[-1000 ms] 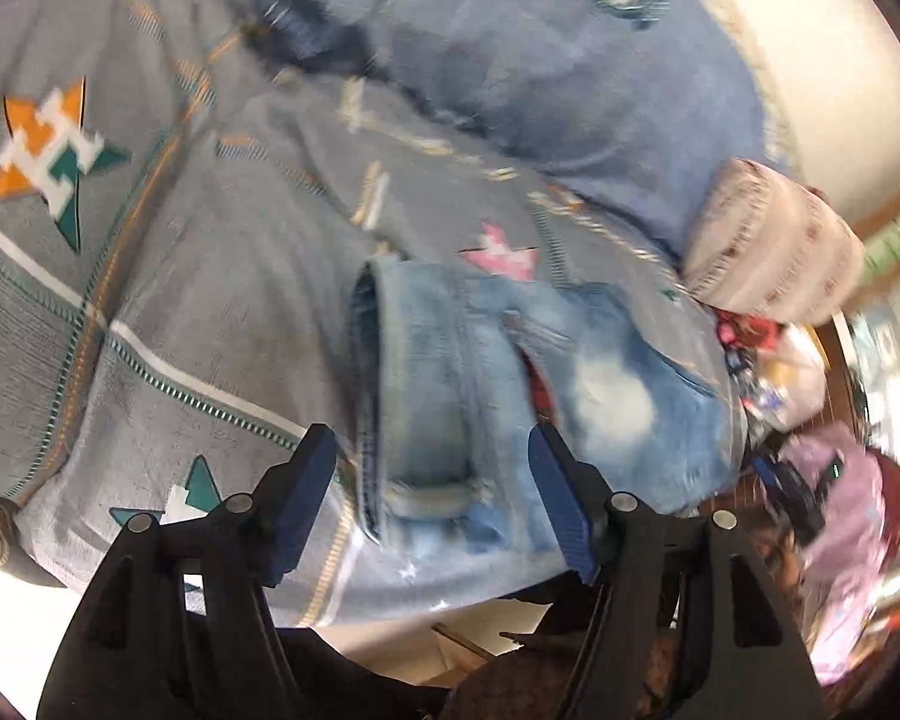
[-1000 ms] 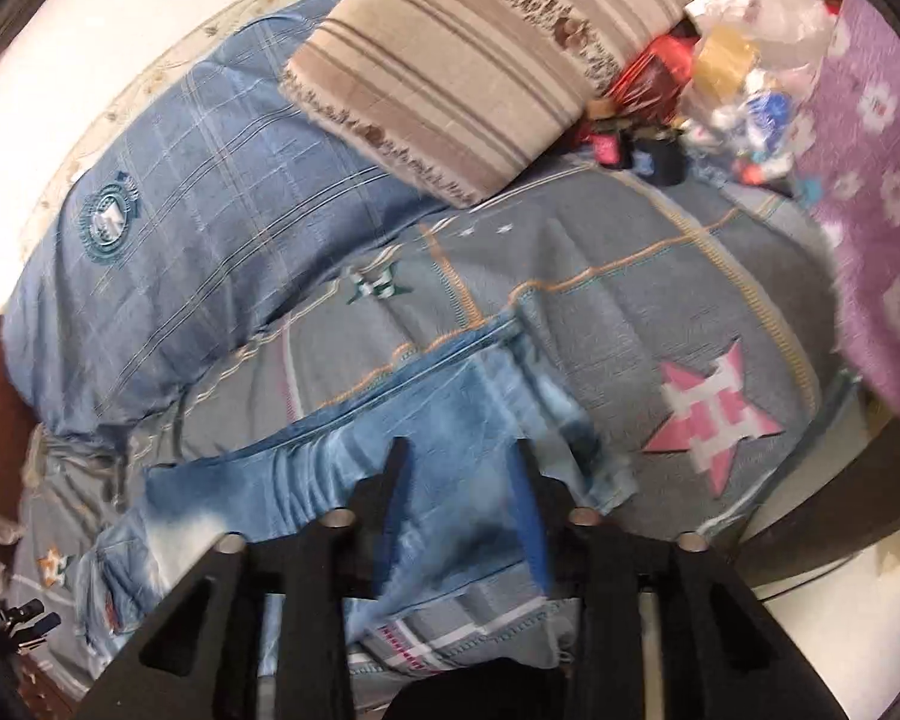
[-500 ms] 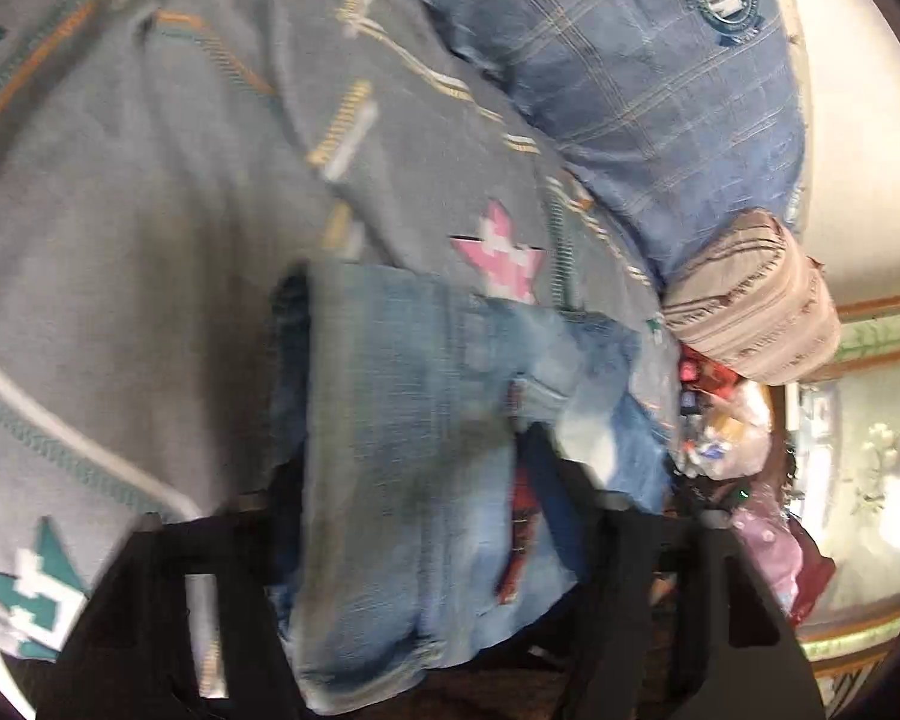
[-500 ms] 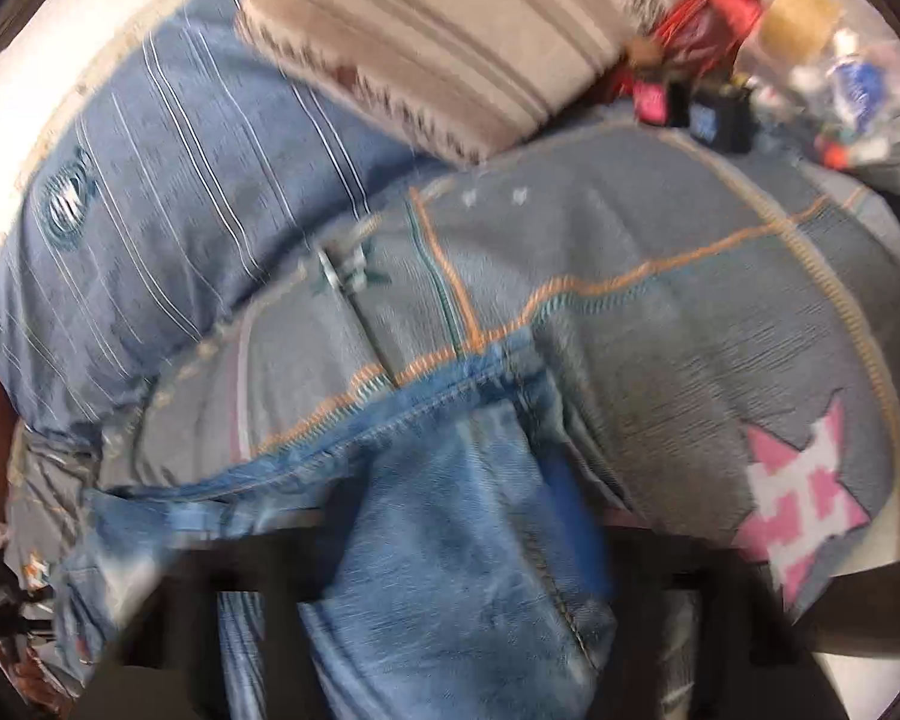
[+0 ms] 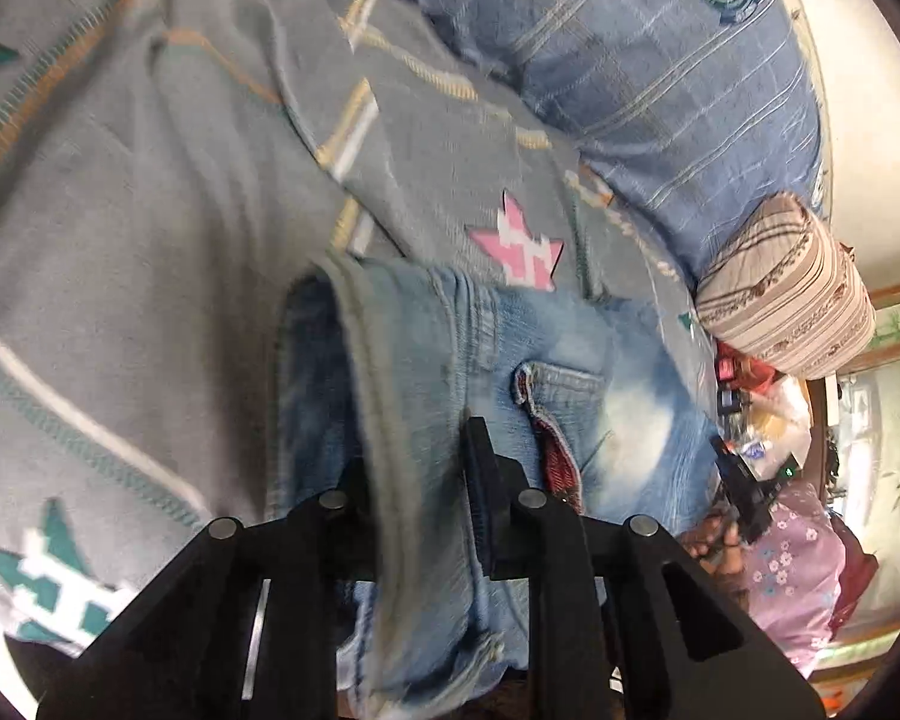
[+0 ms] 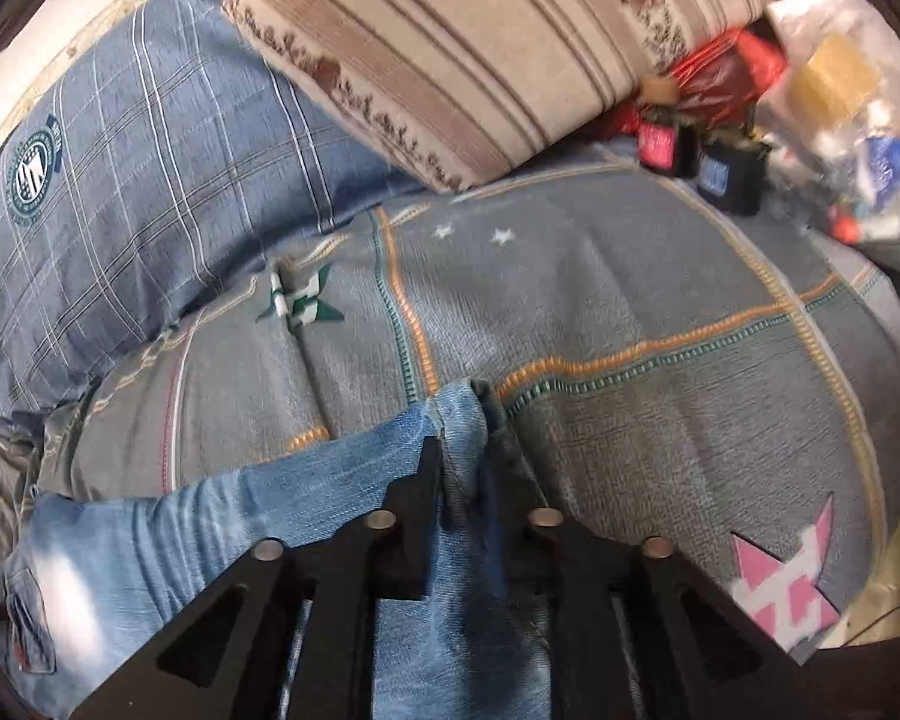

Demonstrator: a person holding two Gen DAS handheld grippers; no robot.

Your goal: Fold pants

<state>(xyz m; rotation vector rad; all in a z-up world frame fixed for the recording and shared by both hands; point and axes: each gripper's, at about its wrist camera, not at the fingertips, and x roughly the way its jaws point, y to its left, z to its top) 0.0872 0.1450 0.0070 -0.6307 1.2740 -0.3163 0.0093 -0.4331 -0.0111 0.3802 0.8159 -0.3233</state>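
Light blue jeans [image 5: 510, 372] lie on a grey bedspread [image 5: 150, 240] with star patches. In the left wrist view my left gripper [image 5: 417, 468] is shut on the waistband end of the jeans, near a back pocket [image 5: 561, 384]. In the right wrist view my right gripper [image 6: 465, 450] is shut on the hem end of a jeans leg [image 6: 456, 414], with the rest of the jeans [image 6: 168, 528] stretching left along the bedspread [image 6: 630, 300].
A blue checked pillow [image 6: 120, 180] and a beige striped pillow [image 6: 480, 42] lie at the back. Small boxes [image 6: 714, 171] and plastic bags [image 6: 840, 90] crowd the far right. Purple floral cloth [image 5: 792, 576] hangs beside the bed.
Both grippers have dropped from open above the jeans to closed on them: the left on the waistband, the right on the leg hem.
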